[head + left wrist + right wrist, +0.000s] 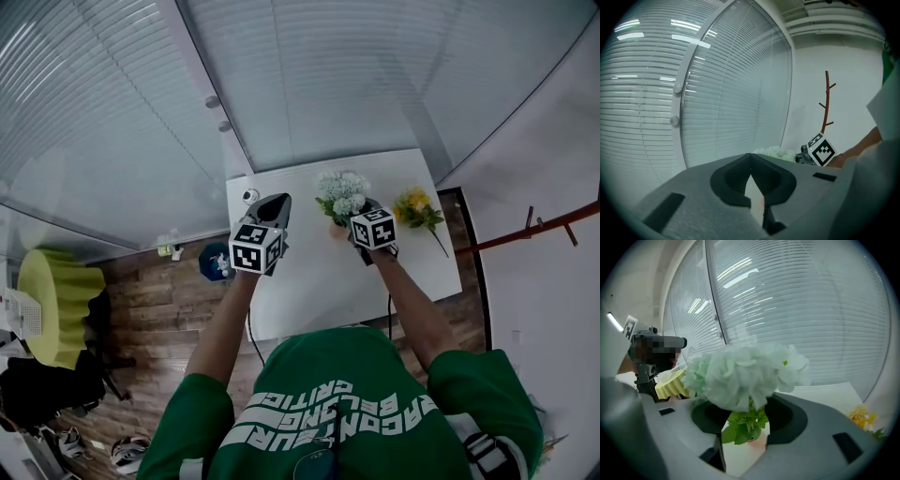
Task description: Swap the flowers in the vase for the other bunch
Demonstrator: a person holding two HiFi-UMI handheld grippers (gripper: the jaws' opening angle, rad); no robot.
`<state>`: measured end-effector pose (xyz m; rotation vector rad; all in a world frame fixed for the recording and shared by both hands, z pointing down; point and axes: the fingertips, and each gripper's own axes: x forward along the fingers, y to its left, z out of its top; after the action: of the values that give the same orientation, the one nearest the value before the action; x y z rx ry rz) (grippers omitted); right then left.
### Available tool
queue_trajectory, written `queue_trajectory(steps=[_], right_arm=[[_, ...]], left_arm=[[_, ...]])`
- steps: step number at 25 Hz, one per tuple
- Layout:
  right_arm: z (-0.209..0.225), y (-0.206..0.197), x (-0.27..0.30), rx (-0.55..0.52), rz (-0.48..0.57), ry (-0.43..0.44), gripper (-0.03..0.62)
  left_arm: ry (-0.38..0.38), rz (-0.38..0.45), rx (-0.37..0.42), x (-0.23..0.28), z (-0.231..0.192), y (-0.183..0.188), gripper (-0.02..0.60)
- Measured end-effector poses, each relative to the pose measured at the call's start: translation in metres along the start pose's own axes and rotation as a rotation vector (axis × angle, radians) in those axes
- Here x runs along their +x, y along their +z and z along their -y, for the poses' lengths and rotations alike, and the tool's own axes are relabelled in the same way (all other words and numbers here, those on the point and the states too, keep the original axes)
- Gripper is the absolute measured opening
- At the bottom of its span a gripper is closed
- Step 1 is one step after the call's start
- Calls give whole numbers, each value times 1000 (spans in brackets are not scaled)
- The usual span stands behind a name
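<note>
Vase [337,229]: one, pinkish, standing near the far edge of the white table [309,286]. It holds the white bunch [342,193], heads upright above green leaves.

Yellow bunch [417,208]: one, lying flat on the table right of the vase, apart from it, its stem running toward the right edge. So I count two bunches, one in the vase and one out.

Right gripper [367,210]: my own view along it shows the jaws standing apart, with the leaves of the white bunch [745,376] and the vase [757,440] between them. I see no pad pressing on either. The yellow bunch [862,416] shows at lower right.

Left gripper [276,201]: over the left part of the table, well apart from the vase. In its view the left gripper [751,161] has its jaw tips together, nothing between.

Open room: bare tabletop on the near side and to the left of the vase. Window blinds [309,66] stand just beyond the far edge.
</note>
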<state>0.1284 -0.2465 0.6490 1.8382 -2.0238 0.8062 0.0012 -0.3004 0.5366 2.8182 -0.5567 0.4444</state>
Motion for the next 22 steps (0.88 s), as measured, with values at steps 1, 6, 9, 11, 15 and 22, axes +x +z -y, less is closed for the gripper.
queue_trajectory(steps=[1, 6, 9, 11, 15, 22], right_arm=[[0, -1, -3, 4, -1, -4, 196], [-1, -10, -18, -9, -22, -15, 206], [4, -13, -30, 8, -7, -25, 207], [8, -13, -41, 28, 15, -39, 207], [20, -7, -65, 40, 59, -79, 206], [45, 10, -105, 46, 137, -144, 204]], left_arm=[[-3, -1, 3, -1, 1, 0, 5], [-12, -9, 7, -3, 8, -5, 5], [-18, -10, 4, -1, 13, -6, 5], [-24, -9, -1, 0, 17, -6, 5], [-22, 1, -13, 0, 18, -2, 5], [-22, 9, -8, 4, 22, 1, 5]])
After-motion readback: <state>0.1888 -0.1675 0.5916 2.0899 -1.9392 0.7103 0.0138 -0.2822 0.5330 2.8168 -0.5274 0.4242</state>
